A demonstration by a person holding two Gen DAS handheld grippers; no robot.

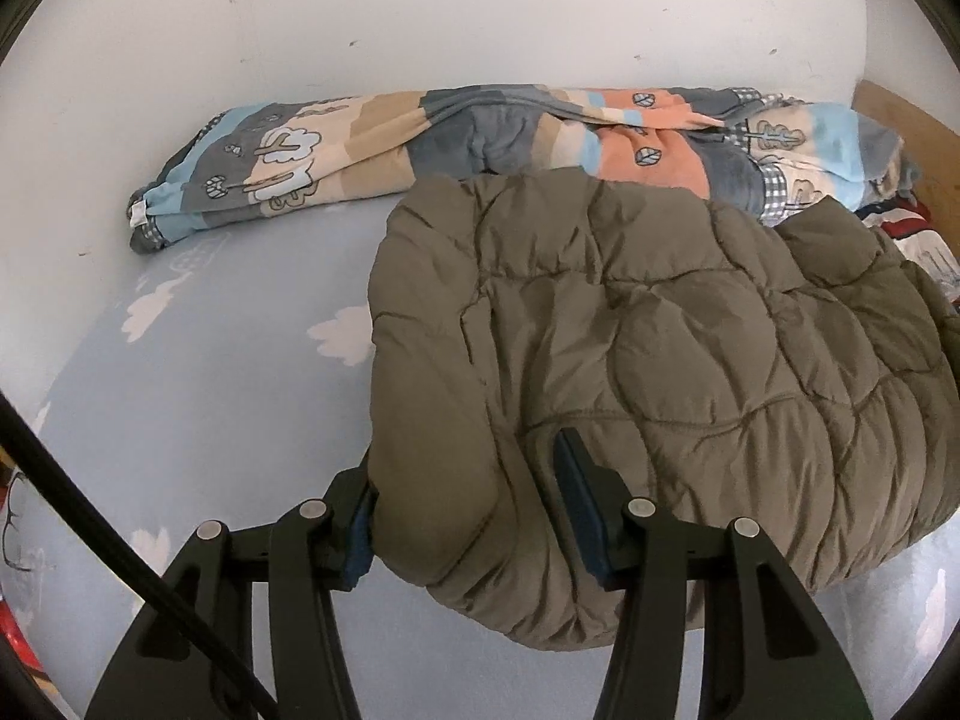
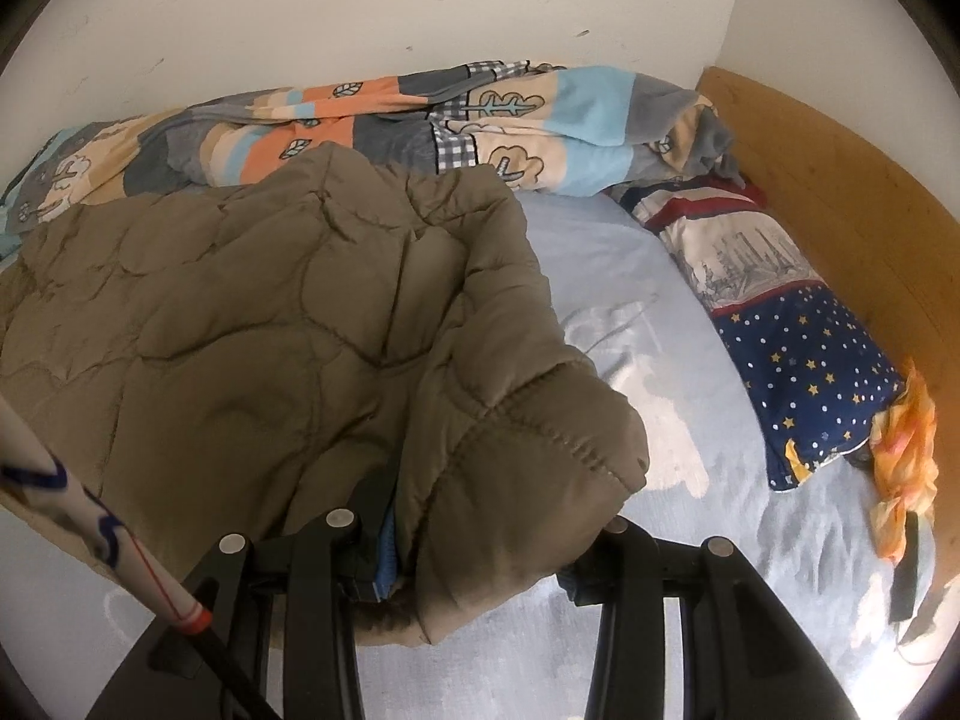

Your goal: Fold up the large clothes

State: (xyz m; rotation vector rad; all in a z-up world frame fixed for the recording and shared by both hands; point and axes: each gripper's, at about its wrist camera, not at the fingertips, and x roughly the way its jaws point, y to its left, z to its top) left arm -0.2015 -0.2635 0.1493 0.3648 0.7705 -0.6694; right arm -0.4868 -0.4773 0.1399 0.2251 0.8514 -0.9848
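While both grippers clamp the jacket's (image 1: 630, 324) near edge, its bulk stretches away toward the blanket (image 1: 420, 138). Your left gripper (image 1: 468, 516) and right gripper (image 2: 480, 540) grasp opposite corners, so carry them forward together.

Patchwork blanket (image 1: 480, 138) along white wall (image 1: 420, 18), starry pillow (image 2: 792, 360), cloud-print sheet (image 1: 210, 390), wooden headboard (image 2: 852, 180)

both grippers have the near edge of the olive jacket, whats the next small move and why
Probably lift both ends together and carry the near edge toward the rolled blanket. The left gripper and right gripper each have their jaws around a thick bunch of the puffy jacket, which lies spread over the blue sheet, so a fold away from you looks ready.
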